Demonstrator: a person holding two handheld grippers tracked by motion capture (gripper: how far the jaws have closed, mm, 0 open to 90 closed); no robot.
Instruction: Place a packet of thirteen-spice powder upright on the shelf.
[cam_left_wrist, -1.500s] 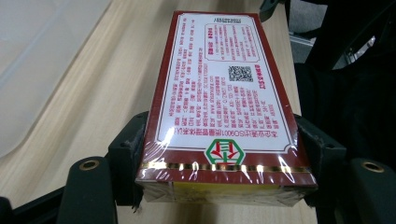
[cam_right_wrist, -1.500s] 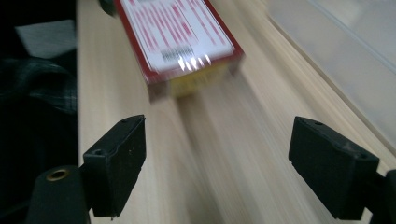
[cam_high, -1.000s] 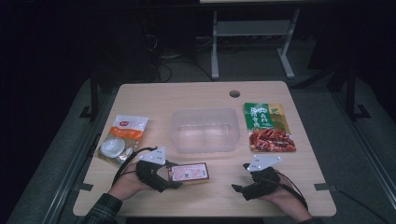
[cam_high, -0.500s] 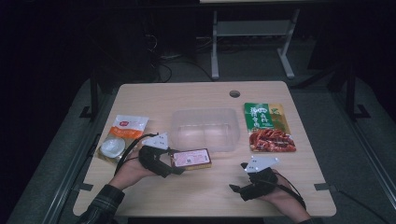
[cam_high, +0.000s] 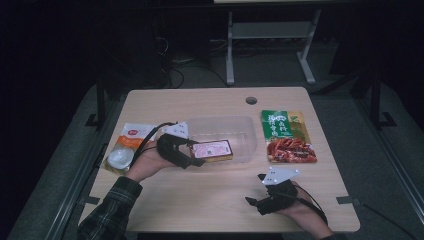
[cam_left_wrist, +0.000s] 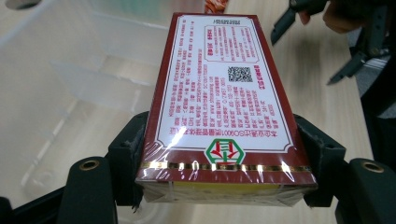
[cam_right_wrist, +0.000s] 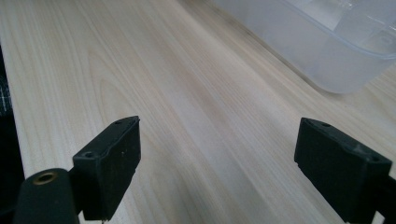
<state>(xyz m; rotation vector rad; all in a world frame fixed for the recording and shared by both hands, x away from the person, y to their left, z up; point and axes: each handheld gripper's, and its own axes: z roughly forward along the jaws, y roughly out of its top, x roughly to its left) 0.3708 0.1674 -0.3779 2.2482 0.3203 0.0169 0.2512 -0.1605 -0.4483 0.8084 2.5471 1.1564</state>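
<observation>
Prob. lab: dark rm, cables (cam_high: 175, 75), test table (cam_high: 200, 100).

The left gripper (cam_high: 192, 154) and right gripper (cam_high: 252, 201) are black, each topped by a grey three-cornered plate. Their thick black fingers (cam_right_wrist: 109, 158) have brass screw holes. Black cables trail off. One sleeve (cam_high: 107, 210) is dark plaid.

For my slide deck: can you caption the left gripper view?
Left tool clamps a red-bordered printed box above the clear plastic bin on the wooden table.
</observation>
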